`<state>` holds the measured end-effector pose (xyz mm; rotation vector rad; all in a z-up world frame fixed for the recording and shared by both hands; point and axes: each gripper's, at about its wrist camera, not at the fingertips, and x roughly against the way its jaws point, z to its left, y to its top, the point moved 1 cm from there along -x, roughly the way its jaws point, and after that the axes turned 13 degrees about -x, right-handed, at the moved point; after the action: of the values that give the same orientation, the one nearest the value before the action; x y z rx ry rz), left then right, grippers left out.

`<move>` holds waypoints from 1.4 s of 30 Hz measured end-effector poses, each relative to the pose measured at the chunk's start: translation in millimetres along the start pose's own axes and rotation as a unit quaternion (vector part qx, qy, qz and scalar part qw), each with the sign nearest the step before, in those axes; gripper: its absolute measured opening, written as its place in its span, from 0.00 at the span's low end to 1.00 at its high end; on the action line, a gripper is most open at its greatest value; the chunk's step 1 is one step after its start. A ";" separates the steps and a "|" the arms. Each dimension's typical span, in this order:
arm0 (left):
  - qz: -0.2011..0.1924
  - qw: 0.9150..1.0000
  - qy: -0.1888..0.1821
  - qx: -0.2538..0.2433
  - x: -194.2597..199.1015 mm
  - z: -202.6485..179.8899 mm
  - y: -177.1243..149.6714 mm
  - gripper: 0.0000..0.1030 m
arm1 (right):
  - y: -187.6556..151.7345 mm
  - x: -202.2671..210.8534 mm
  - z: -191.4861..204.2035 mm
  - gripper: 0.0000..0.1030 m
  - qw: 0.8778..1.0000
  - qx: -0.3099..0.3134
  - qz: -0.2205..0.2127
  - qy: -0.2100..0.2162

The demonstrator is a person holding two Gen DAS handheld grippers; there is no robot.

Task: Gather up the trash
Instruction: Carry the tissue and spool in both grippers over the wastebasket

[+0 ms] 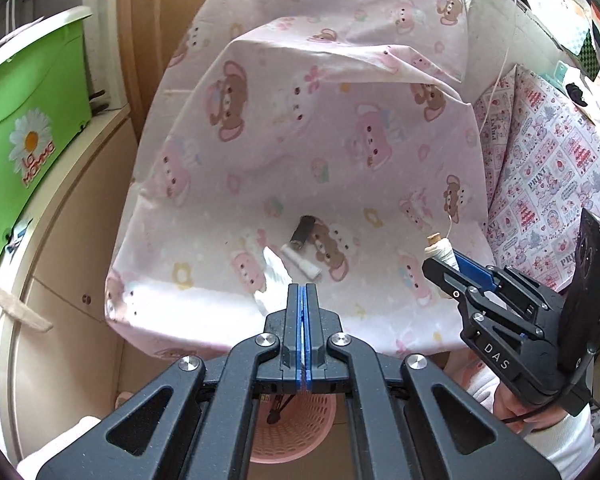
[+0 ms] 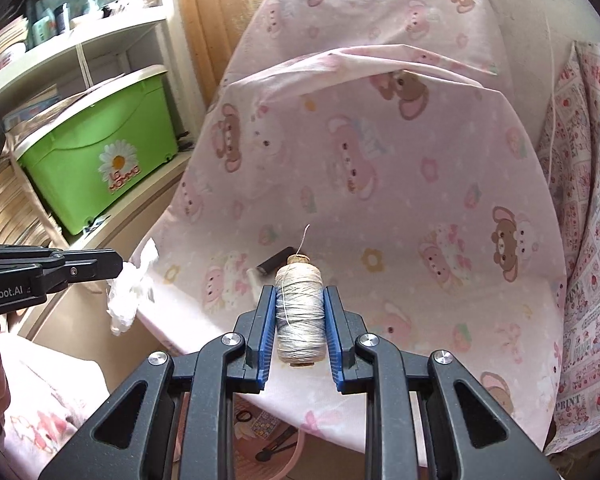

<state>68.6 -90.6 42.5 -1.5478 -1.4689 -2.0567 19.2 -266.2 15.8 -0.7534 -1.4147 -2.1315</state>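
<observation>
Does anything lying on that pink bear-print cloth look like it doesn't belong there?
Yes: a small dark tube and a white stick-like piece lie loose on the pink cloth, like stray litter.

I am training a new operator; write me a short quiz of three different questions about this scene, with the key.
1. True or false: the left gripper is shut on a crumpled white tissue.
2. What does the right gripper hold? A) a spool of thread B) a black tube C) nothing
3. Fill in: under the left gripper, below the pink sheet, stands a pink ____.

Key: 1 true. 2 A, the spool of thread. 3 basket.
</observation>
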 end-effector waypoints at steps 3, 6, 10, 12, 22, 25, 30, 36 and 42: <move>0.001 1.000 0.021 -0.004 3.2 2.7 -14.1 0.00 | -10.0 -0.5 12.0 0.24 1.000 0.008 0.015 0.021; 0.009 1.000 0.026 -0.004 -2.1 4.8 -26.7 0.00 | -21.8 -4.7 24.2 0.24 0.998 0.018 0.041 0.045; 0.021 0.999 0.025 0.008 -15.9 12.5 -43.8 0.00 | -38.0 -11.6 39.7 0.24 0.995 0.035 0.067 0.060; 0.026 0.999 0.024 0.014 -23.7 16.1 -52.8 0.00 | -47.5 -16.8 46.3 0.24 0.993 0.037 0.086 0.071; 0.077 0.996 0.014 0.045 -67.6 32.9 -96.7 0.00 | -90.4 -43.6 66.7 0.24 0.984 0.075 0.150 0.067; 0.090 0.994 0.016 0.055 -77.2 40.4 -104.6 0.00 | -100.5 -51.4 72.9 0.24 0.980 0.089 0.165 0.064; 0.096 0.992 0.011 0.078 -82.2 52.4 -113.1 0.01 | -115.1 -60.8 84.5 0.24 0.975 0.115 0.181 0.060; 0.143 0.985 0.008 0.095 -106.6 58.3 -125.9 0.01 | -128.0 -75.3 90.0 0.24 0.970 0.126 0.204 0.045; 0.207 0.971 0.000 0.120 -142.5 63.1 -148.6 0.01 | -146.8 -95.5 89.5 0.24 0.963 0.136 0.233 0.021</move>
<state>77.0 -23.6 -161.9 -1.5902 -1.2107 -1.5823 11.0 -122.6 -118.3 -0.8294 -1.3133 -1.5510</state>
